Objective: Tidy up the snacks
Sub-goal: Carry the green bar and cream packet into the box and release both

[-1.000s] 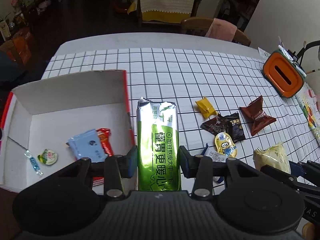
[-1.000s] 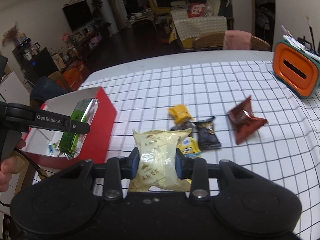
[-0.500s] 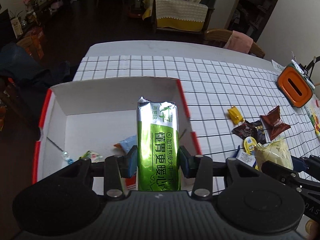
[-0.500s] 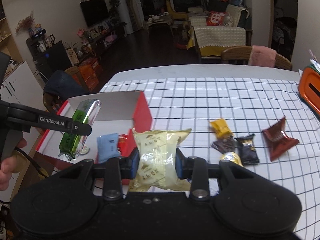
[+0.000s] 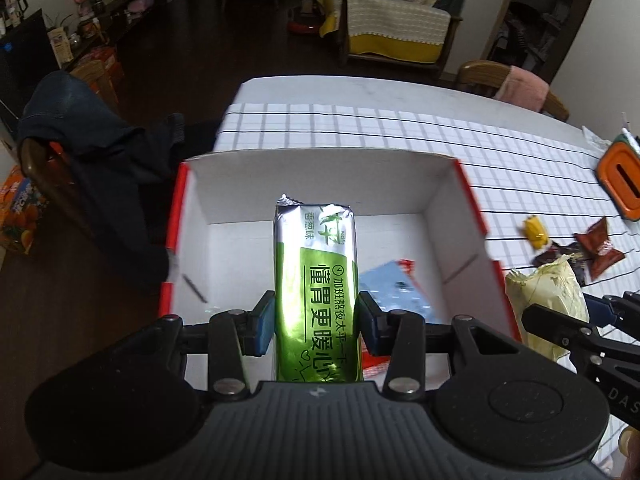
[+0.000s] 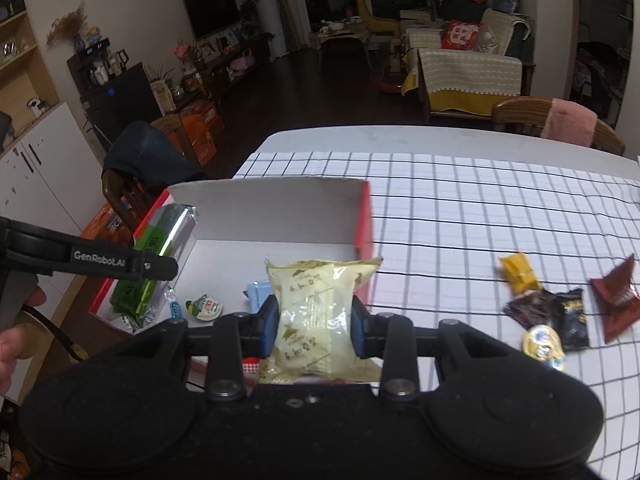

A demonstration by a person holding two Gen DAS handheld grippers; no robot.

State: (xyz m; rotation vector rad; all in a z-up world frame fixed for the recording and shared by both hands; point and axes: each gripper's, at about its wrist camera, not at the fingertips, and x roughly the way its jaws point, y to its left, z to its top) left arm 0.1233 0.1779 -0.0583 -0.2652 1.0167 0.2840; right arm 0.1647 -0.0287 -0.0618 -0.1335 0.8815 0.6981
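My left gripper (image 5: 316,326) is shut on a long green foil cracker pack (image 5: 316,280), held over the open red-and-white box (image 5: 320,184). In the right wrist view that green pack (image 6: 160,248) hangs above the box's left side. My right gripper (image 6: 314,330) is shut on a pale yellow snack bag (image 6: 316,308), held over the box's right half near its red wall (image 6: 362,220). Inside the box lie a light blue packet (image 5: 396,292), a small round green-and-white cup (image 6: 205,306) and a red packet (image 5: 408,266), partly hidden.
Loose snacks lie on the checked tablecloth right of the box: a yellow candy (image 6: 519,274), dark brown packets (image 6: 560,316), a red-brown packet (image 6: 618,298) and a yellow round cup (image 6: 540,342). An orange container (image 5: 622,186) stands at the far right. A chair with dark clothing (image 5: 88,160) is left of the table.
Both grippers have carried their packs leftward, from over the tablecloth to over the box. The loose snacks have slid toward the right of both views.
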